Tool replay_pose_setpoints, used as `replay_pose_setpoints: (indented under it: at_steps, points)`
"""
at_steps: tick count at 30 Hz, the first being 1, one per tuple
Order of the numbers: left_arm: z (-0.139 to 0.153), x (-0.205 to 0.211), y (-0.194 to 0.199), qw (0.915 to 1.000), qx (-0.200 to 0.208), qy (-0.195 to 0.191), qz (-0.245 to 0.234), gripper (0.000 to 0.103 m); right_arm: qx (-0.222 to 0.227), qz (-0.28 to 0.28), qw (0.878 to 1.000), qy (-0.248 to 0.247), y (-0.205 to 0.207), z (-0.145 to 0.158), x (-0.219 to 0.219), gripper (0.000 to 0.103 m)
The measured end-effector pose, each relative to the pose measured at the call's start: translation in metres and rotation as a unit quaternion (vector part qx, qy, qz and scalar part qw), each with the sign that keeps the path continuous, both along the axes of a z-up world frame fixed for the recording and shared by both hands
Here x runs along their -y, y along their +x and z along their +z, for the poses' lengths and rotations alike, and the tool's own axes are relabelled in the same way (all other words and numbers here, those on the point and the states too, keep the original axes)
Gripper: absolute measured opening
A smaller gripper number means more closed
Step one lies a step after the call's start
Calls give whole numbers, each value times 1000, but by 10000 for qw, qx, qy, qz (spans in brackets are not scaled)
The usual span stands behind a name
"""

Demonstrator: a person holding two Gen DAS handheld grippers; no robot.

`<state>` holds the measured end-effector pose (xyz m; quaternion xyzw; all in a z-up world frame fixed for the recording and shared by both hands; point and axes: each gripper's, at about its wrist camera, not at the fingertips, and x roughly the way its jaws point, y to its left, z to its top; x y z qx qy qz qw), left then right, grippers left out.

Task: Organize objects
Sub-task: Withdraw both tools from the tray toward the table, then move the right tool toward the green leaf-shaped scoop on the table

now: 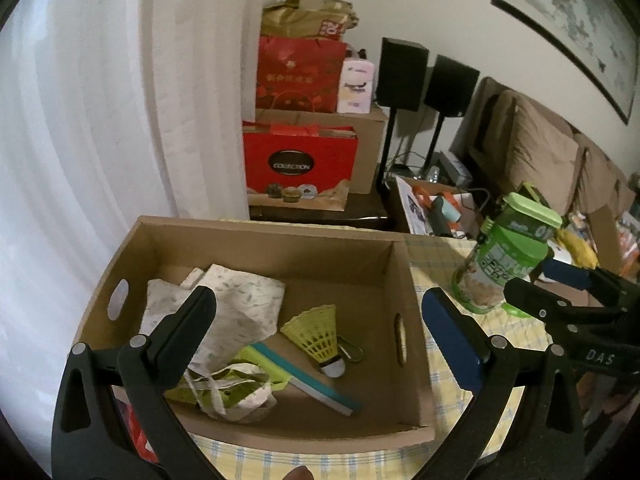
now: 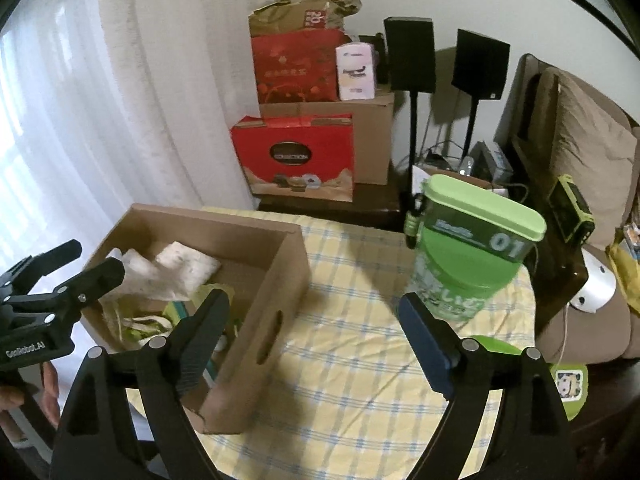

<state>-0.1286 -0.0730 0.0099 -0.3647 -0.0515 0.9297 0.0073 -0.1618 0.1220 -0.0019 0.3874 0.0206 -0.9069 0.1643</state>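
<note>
An open cardboard box (image 1: 404,280) stands on a yellow checked tablecloth (image 2: 352,320). It holds a patterned cloth bag (image 1: 224,308), a yellow shuttlecock (image 1: 316,334), a teal-and-green flat tool (image 1: 304,380) and a carabiner (image 1: 352,350). A green canister (image 2: 464,272) with a light green lid stands right of the box (image 2: 256,276). My left gripper (image 1: 320,328) is open and empty above the box. My right gripper (image 2: 316,320) is open and empty over the cloth, between box and canister (image 1: 504,260).
Red gift bags (image 1: 300,160) and cartons are stacked against the back wall beside two black speakers (image 2: 412,52). A brown sofa (image 1: 540,152) is at the right. A white curtain (image 1: 80,120) hangs at the left. A green lid (image 2: 492,346) lies by the canister.
</note>
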Motion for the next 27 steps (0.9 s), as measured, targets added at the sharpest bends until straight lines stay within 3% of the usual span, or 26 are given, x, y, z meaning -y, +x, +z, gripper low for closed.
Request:
replay_pose_setpoints:
  at_steps: [7, 9, 19, 27]
  points:
    - [4, -27, 7, 9997, -190, -25, -173, 103, -29, -243, 9997, -16, 6, 2, -33, 92]
    - [4, -35, 8, 9994, -225, -125, -228, 103, -52, -321, 9995, 0, 7, 2, -41, 98]
    - [-1, -57, 4, 9987, -99, -20, -497, 103, -124, -712, 9974, 4, 19, 9, -105, 99]
    - [-9, -67, -3, 9974, 81, 234, -671, 103, 79, -1237, 9922, -131, 23, 2, -167, 102]
